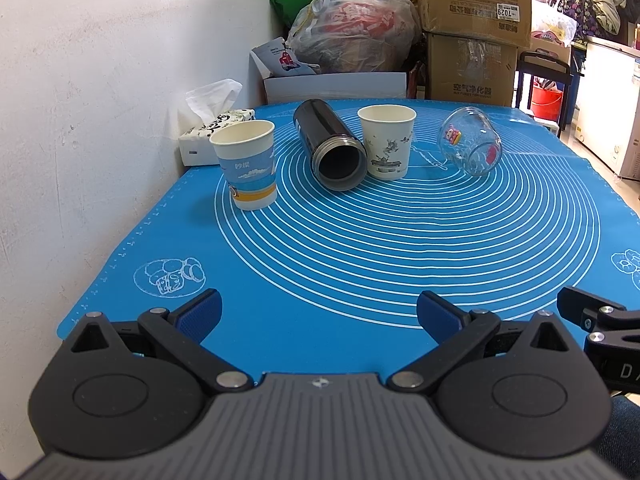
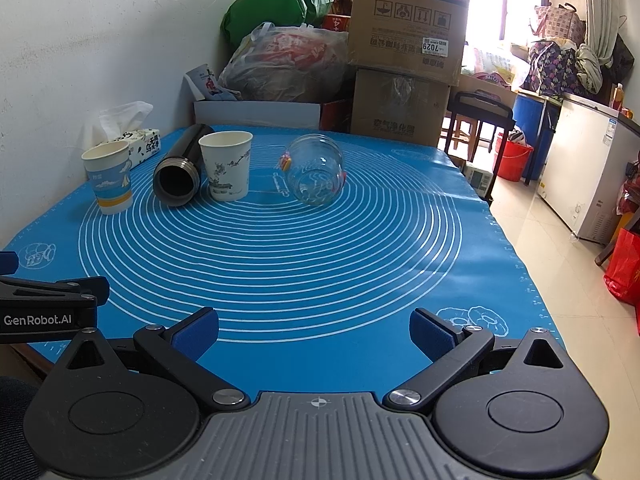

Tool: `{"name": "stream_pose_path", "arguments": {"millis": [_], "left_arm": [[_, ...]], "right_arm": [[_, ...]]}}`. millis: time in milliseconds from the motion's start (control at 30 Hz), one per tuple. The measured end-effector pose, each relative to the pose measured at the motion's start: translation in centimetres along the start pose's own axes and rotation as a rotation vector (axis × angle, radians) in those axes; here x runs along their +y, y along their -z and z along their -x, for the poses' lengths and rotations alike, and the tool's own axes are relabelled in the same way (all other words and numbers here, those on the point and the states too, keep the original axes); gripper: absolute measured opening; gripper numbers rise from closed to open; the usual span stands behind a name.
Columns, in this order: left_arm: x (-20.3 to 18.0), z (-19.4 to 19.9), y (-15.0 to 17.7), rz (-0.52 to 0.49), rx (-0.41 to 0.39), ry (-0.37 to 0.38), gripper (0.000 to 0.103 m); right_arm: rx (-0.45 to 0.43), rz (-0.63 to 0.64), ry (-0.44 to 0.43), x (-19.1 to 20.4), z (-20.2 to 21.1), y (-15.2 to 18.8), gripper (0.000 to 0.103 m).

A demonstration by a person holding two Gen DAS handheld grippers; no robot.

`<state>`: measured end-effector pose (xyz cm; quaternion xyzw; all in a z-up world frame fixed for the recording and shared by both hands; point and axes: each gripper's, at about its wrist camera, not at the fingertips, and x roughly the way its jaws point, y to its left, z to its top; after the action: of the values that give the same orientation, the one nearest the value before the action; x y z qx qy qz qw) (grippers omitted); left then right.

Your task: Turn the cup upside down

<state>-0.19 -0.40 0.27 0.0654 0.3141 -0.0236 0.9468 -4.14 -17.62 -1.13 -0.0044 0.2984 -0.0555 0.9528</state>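
Cups stand and lie in a row at the far side of a blue mat on the tabletop: a blue-banded paper cup upright, a black flask on its side, a white paper cup upright, a glass jar on its side. Left gripper and right gripper hover at the near edge, fingers spread wide, holding nothing. Likely risks: thin paper walls crush under a firm squeeze, and the flask, just beside the white cup, may roll if nudged

Clear glass cup, paper cups
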Motion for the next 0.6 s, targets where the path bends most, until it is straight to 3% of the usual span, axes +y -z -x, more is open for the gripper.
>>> {"name": "stream_pose_path", "arguments": {"millis": [600], "left_arm": [[0.5,-0.5,-0.3,0.012,0.018,0.044,0.102]], "right_arm": [[-0.009,-0.039,-0.070,-1.1,0.0,-1.0,0.103]]}}
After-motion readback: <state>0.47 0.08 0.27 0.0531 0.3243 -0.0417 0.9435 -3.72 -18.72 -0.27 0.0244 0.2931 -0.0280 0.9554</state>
